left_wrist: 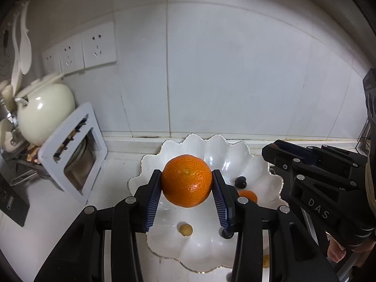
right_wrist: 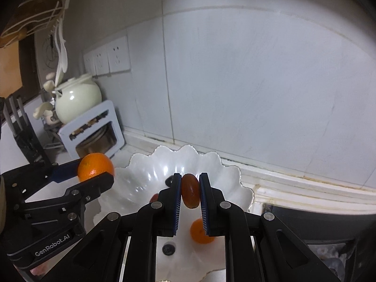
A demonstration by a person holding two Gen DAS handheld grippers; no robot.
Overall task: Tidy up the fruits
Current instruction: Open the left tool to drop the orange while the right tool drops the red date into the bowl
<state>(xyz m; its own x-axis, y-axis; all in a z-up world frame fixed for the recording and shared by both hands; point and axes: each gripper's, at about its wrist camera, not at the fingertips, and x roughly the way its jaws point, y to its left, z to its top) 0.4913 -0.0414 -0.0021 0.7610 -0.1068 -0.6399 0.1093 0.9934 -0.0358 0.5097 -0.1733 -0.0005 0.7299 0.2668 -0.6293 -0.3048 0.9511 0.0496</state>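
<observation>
My left gripper (left_wrist: 186,183) is shut on a large orange (left_wrist: 186,181) and holds it above the white scalloped bowl (left_wrist: 202,249). In the bowl lie a small orange fruit (left_wrist: 248,196), a dark berry (left_wrist: 240,182) and a small tan fruit (left_wrist: 186,229). My right gripper (right_wrist: 190,192) is shut on a small reddish-orange oval fruit (right_wrist: 190,193) over the same bowl (right_wrist: 141,178). Below it lie a small orange fruit (right_wrist: 198,233) and a dark berry (right_wrist: 168,249). The left gripper with the large orange (right_wrist: 95,166) shows at the left of the right wrist view.
A white rack (left_wrist: 72,150) with a cream teapot (left_wrist: 44,112) stands at the left by the tiled wall. Wall sockets (left_wrist: 82,51) are above it. A knife block (right_wrist: 25,138) stands at the far left. A dark sink edge (right_wrist: 305,221) lies right of the bowl.
</observation>
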